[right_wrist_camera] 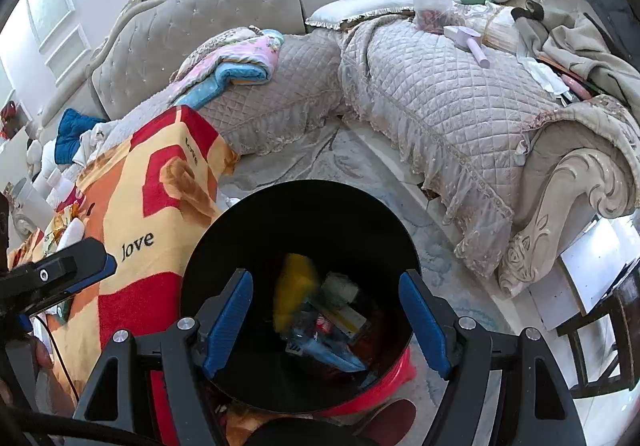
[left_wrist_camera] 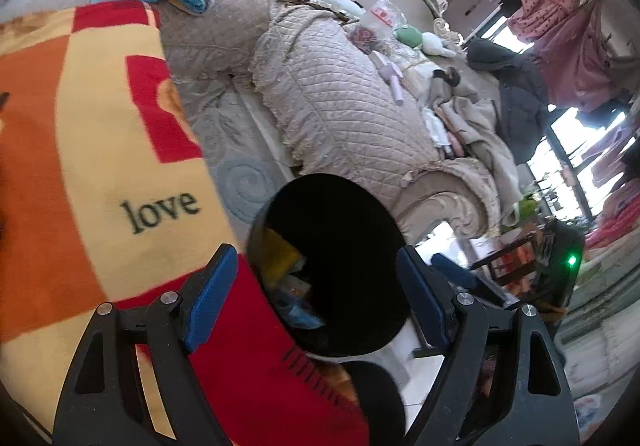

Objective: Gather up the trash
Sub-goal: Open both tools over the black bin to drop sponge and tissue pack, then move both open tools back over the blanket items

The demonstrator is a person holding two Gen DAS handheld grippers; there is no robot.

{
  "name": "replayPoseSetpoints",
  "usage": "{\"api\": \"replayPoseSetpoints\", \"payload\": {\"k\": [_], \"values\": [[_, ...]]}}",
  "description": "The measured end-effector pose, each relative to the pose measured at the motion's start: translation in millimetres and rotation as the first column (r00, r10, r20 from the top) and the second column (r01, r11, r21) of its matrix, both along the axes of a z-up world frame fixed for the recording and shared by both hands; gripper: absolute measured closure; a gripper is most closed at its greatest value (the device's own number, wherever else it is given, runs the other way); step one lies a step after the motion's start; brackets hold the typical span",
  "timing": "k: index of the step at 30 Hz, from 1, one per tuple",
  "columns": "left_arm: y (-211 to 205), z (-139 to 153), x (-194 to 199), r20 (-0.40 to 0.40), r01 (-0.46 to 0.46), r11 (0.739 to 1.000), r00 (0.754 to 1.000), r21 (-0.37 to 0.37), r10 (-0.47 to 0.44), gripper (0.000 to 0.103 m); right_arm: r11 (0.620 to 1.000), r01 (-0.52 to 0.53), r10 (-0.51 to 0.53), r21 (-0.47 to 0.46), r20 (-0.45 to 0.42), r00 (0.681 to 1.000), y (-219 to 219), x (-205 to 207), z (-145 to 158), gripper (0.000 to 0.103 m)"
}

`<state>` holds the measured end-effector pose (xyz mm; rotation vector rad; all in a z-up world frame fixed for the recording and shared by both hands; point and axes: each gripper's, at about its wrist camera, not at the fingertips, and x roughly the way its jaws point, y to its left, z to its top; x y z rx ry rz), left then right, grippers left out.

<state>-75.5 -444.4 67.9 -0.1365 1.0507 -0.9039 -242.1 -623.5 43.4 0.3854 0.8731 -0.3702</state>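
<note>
Your right gripper (right_wrist_camera: 326, 322) hangs over the black trash bin (right_wrist_camera: 208, 246), jaws spread wide and holding nothing; a blurred yellow wrapper (right_wrist_camera: 294, 290) lies below them among the litter, apparently just dropped. Your left gripper (left_wrist_camera: 310, 294) is likewise wide open and empty, beside the bin rim (left_wrist_camera: 260, 214). To finish the step well, lift clear of the rim before you swing away, so neither finger tips the bin. Outward lie the "love" blanket (right_wrist_camera: 152, 206) and the quilted sofa (right_wrist_camera: 460, 98), where a clear snack bag (right_wrist_camera: 430, 2) likely remains to collect.
</note>
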Motion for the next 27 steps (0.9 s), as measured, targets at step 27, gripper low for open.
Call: {"api": "replayPoseSetpoints", "payload": {"k": [27], "values": [[210.9, -8.4, -8.3, 0.118, -0.420, 0.883, 0.907, 0.210, 0.404, 0.022, 0.951, -0.308, 0.308, 0.001, -0.037, 0.951, 141.2, 71.0, -1.0, 0.028]]}}
